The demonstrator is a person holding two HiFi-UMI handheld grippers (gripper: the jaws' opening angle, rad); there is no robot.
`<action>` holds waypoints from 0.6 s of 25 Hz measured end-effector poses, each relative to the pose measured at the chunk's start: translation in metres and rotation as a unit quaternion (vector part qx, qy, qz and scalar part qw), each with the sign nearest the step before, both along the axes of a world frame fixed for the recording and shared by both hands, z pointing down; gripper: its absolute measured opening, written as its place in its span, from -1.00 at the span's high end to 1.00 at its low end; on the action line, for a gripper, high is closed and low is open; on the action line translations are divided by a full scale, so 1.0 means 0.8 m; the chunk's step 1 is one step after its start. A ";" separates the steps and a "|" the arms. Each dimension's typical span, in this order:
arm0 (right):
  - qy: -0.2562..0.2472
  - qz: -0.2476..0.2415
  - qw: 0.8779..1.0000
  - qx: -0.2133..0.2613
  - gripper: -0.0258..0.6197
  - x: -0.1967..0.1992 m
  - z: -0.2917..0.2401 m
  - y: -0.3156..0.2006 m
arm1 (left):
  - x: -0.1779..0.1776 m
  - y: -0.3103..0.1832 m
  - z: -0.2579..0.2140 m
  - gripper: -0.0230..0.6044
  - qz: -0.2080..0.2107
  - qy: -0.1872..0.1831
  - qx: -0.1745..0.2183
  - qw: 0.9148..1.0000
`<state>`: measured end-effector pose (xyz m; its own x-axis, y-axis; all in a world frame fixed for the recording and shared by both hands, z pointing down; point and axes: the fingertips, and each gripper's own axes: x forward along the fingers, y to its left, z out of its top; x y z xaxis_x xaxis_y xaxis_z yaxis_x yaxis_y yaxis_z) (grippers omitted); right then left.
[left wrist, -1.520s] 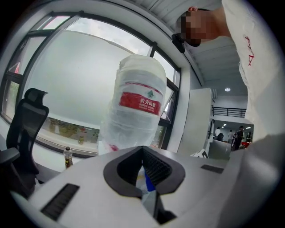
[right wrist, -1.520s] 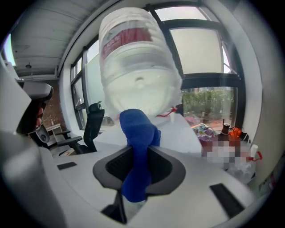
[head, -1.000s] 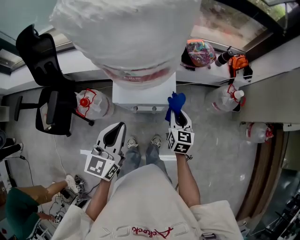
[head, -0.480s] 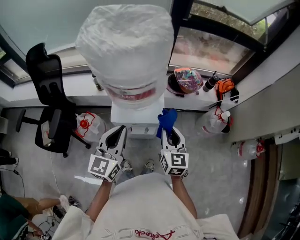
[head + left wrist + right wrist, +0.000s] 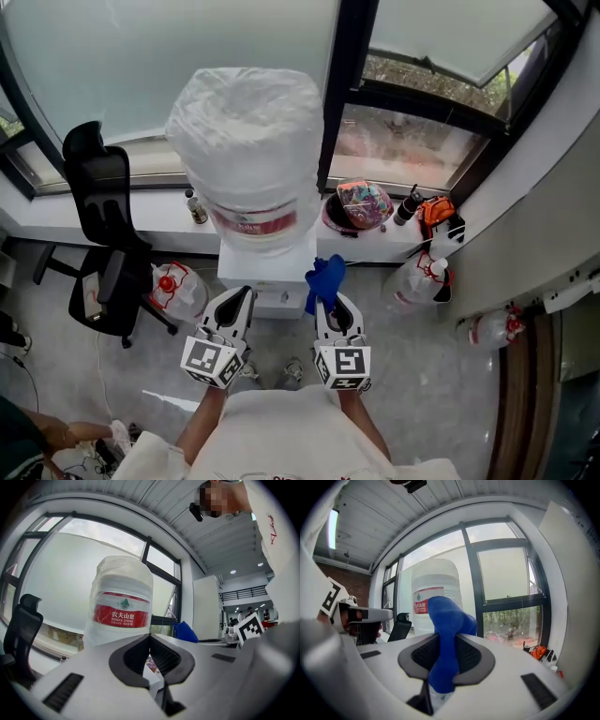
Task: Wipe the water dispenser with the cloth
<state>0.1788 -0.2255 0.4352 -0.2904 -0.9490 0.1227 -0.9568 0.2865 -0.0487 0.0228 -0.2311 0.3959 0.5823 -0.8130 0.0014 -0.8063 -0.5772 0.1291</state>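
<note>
The white water dispenser (image 5: 267, 279) stands by the window with a big plastic-wrapped bottle (image 5: 248, 141) on top, red label showing. The same bottle (image 5: 123, 604) fills the middle of the left gripper view and stands behind the cloth as the bottle (image 5: 435, 590) in the right gripper view. My right gripper (image 5: 330, 302) is shut on a blue cloth (image 5: 323, 278), just right of the dispenser's front. The cloth (image 5: 445, 641) sticks up from between the jaws. My left gripper (image 5: 236, 302) is shut and holds nothing, just in front of the dispenser's lower left.
A black office chair (image 5: 103, 234) stands to the left. Spare water bottles lie on the floor: one (image 5: 173, 286) left of the dispenser, others (image 5: 422, 277) at the right. A colourful bowl (image 5: 361, 202) and small items sit on the window ledge (image 5: 56, 220).
The head view has pulled back and up, so the dispenser and bottle look smaller and farther. Both grippers have shifted slightly inward and stay at the dispenser's front; the cloth stays gripped.
</note>
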 end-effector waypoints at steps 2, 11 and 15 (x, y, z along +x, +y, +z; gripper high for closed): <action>-0.001 0.000 1.000 -0.005 0.62 0.003 0.005 0.009 | 0.000 0.006 0.003 0.89 -0.002 0.000 -0.005 1.000; -0.005 0.004 1.000 -0.017 0.62 -0.007 0.021 0.058 | -0.012 0.043 0.007 0.89 0.003 -0.005 -0.008 1.000; -0.002 0.001 1.000 -0.011 0.62 -0.031 0.020 0.091 | -0.042 0.082 0.011 0.89 -0.001 -0.006 -0.006 1.000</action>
<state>0.1542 -0.1530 0.4513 -0.2897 -0.9465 0.1424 -0.9570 0.2839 -0.0596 -0.0105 -0.1656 0.4043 0.5808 -0.8138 0.0185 -0.8088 -0.5744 0.1258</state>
